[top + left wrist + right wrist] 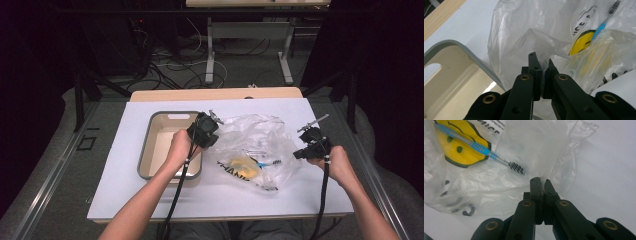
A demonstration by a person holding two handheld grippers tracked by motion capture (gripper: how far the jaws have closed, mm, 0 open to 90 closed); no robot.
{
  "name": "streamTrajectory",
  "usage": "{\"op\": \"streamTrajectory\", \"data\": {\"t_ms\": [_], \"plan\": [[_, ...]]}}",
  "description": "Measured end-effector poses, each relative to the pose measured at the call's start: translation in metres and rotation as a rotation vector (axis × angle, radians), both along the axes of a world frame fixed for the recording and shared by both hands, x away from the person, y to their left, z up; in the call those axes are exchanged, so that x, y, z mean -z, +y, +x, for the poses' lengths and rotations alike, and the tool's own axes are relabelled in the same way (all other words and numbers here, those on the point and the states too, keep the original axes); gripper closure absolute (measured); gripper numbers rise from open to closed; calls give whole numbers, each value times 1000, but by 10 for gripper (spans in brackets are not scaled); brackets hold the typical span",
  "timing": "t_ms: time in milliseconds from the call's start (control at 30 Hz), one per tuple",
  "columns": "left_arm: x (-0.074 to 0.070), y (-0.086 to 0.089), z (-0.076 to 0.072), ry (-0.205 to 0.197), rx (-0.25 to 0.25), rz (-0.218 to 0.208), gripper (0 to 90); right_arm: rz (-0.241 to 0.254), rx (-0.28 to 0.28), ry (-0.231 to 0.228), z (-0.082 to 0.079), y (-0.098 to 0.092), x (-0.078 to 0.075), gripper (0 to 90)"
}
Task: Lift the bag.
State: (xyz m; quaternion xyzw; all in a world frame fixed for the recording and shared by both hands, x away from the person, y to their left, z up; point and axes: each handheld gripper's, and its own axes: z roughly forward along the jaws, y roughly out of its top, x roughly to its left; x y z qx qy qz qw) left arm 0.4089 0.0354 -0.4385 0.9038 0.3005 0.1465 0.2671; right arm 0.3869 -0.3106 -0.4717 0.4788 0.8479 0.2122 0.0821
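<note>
Left gripper (541,65): jaws closed, pinching the bag's edge beside the tray (146,145).
Right gripper (541,185): jaws closed on the opposite edge.
Bag (260,137): thin clear plastic on the white table (210,192), held between both grippers.
Inside: a toothbrush (481,150).
Handling: probably light, soft, slippery, easy to tear; hold the edges only.
</note>
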Motion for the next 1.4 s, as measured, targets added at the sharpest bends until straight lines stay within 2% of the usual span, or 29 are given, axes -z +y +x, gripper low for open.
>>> {"op": "streamTrajectory", "data": {"t_ms": [100, 167, 233, 300, 333, 400, 433, 467, 500, 567, 633, 733, 767, 867, 900, 933, 1000, 1067, 1100, 1133, 1167, 1233, 1267, 1300, 1333, 1367, 1400], "plan": [[-1, 3, 3, 4, -5, -8, 898, -1, 5, -5, 1, -2, -7, 900], [-6, 4, 4, 11, -6, -9, 898, -14, 9, -25, 2, -3, -23, 900], [-13, 5, 5, 17, -1, -2, 898, -34, -16, -32, 4, -2, -43, 900], [-23, 7, 7, 51, 20, 19, 897, -62, -46, -20, 7, 0, -64, 900], [-26, 7, 7, 55, 17, 22, 897, -78, -51, -21, 9, 2, -71, 900], [-37, 9, 10, 73, 34, 58, 897, -98, -70, -9, 13, 6, -83, 900], [-42, 10, 11, 71, 32, 60, 898, -87, -71, -10, 14, 7, -88, 900], [-46, 11, 12, 71, 33, 67, 897, -118, -77, 2, 16, 7, -94, 900], [-52, 12, 13, 74, 34, 78, 897, -122, -77, -15, 17, 7, -96, 900], [-63, 14, 15, 72, 35, 91, 897, -127, -75, 5, 19, 6, -109, 900], [-78, 16, 18, 68, 32, 98, 897, -120, -76, -11, 19, 5, -120, 900], [-96, 19, 21, 64, 20, 105, 897, -170, -71, -45, 20, 2, -138, 900], [-102, 20, 23, 66, 24, 115, 897, -165, -75, -23, 20, 2, -144, 900], [-116, 23, 28, 61, 4, 118, 897, -188, -73, -23, 22, 1, -160, 900], [-121, 24, 30, 57, -3, 117, 897, -188, -66, -49, 23, 1, -164, 900], [-124, 25, 32, 55, -7, 124, 897, -187, -70, -31, 23, 0, -170, 900], [-129, 26, 35, 58, -16, 121, 897, -187, -72, -32, 24, 1, -180, 900], [-133, 27, 38, 61, -20, 136, 897, -201, -72, -29, 26, 2, -185, 900], [-135, 28, 39, 61, -25, 136, 897, -185, -71, -36, 27, 2, -186, 900], [-136, 28, 40, 64, -25, 142, 897, -206, -69, -17, 28, 3, -191, 900], [-138, 28, 41, 63, -23, 142, 897, -204, -68, -29, 29, 3, -192, 900], [-143, 28, 43, 63, -30, 161, 897, -216, -78, -20, 31, 4, -197, 900], [-147, 29, 44, 63, -33, 165, 897, -213, -61, -35, 31, 6, -199, 900], [-150, 30, 45, 66, -34, 175, 897, -219, -67, -51, 32, 6, -201, 900], [-153, 30, 46, 67, -39, 181, 897, -224, -71, -32, 32, 7, -206, 900], [-156, 31, 47, 73, -46, 185, 897, -217, -63, -53, 33, 8, -207, 900], [-158, 32, 48, 85, -47, 193, 897, -223, -69, -44, 34, 8, -209, 900]]}}
